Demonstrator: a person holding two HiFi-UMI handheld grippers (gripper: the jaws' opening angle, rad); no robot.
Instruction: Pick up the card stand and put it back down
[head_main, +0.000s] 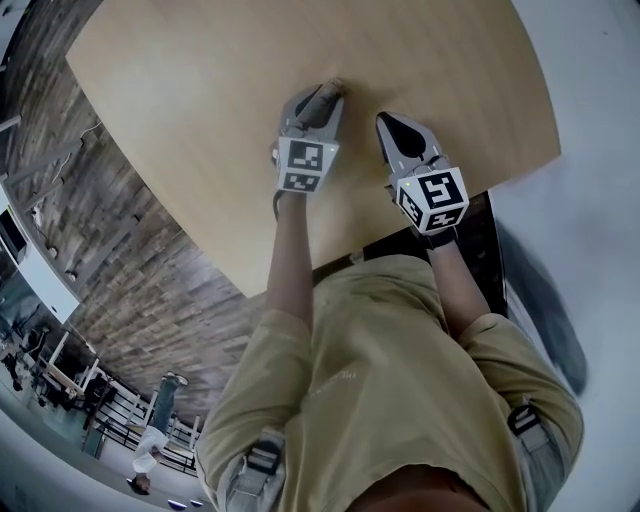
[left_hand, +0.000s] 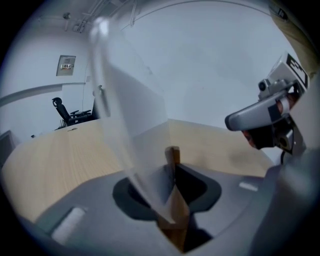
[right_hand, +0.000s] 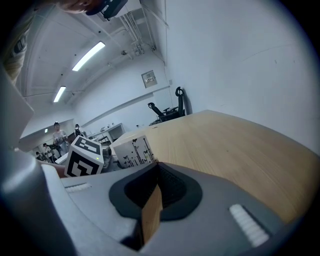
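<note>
1. Card stand (left_hand: 173, 212) sat at the tip of the left gripper (head_main: 317, 104), over the far middle part of the wooden table (head_main: 190, 90). Whether its foot touched the table top or hung just above it, I could not tell.
2. In the left gripper view, the brown wooden foot of the stand stood between the two jaws, and the jaws were clamped on it from both sides.
3. A clear sheet (left_hand: 120, 115) rose from this foot. It leaned to the left and went up to the top of that view.
4. To the right of the left one was the right gripper (head_main: 392, 123), near it but apart from it, also above the table. Its jaws were together with nothing between them. In the right gripper view only a thin strip of the table's colour showed through the slit.
5. The right gripper view also showed the marker cube (right_hand: 84, 156) of the left gripper. Just beside the cube was a white card (right_hand: 132, 149) with thin black drawings. Whether this card sat in the stand, I could not tell.
6. The person wore a yellowish shirt (head_main: 380, 360), and both forearms reached forward over the near edge of the table.
7. Behind the far edge of the table, in the left gripper view, a black office chair (left_hand: 63, 111) stood against a pale wall. Beside the table, the floor (head_main: 130, 270) was of brown planks.
</note>
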